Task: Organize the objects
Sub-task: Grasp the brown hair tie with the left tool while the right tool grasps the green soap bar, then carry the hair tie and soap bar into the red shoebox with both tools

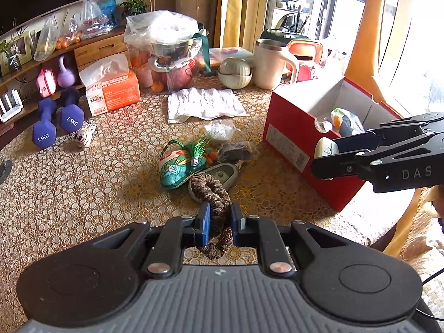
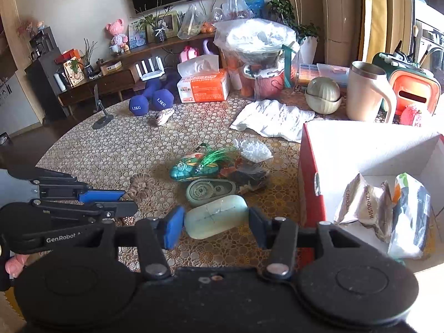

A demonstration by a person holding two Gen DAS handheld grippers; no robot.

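Note:
My left gripper (image 1: 219, 223) is shut on a brown fuzzy scrunchie (image 1: 215, 194) and holds it over the table; it also shows in the right wrist view (image 2: 140, 187). My right gripper (image 2: 216, 222) is shut on a pale green oval case (image 2: 216, 216) held above the table, left of the red box (image 2: 310, 183). In the left wrist view that case (image 1: 326, 147) hangs at the red box's (image 1: 288, 136) near edge. The box holds snack packets (image 2: 383, 208). A teal patterned pouch (image 1: 177, 163), a grey oval gadget (image 2: 211, 191) and small plastic bags (image 1: 222, 130) lie mid-table.
Blue dumbbells (image 1: 55, 122), a tissue box (image 1: 111, 88), a white cloth (image 1: 205, 104), a bagged pot (image 1: 166, 50), a green bowl (image 1: 234, 73) and a cream mug (image 1: 270, 63) stand along the far side. A phone stand (image 2: 101, 116) is at the left.

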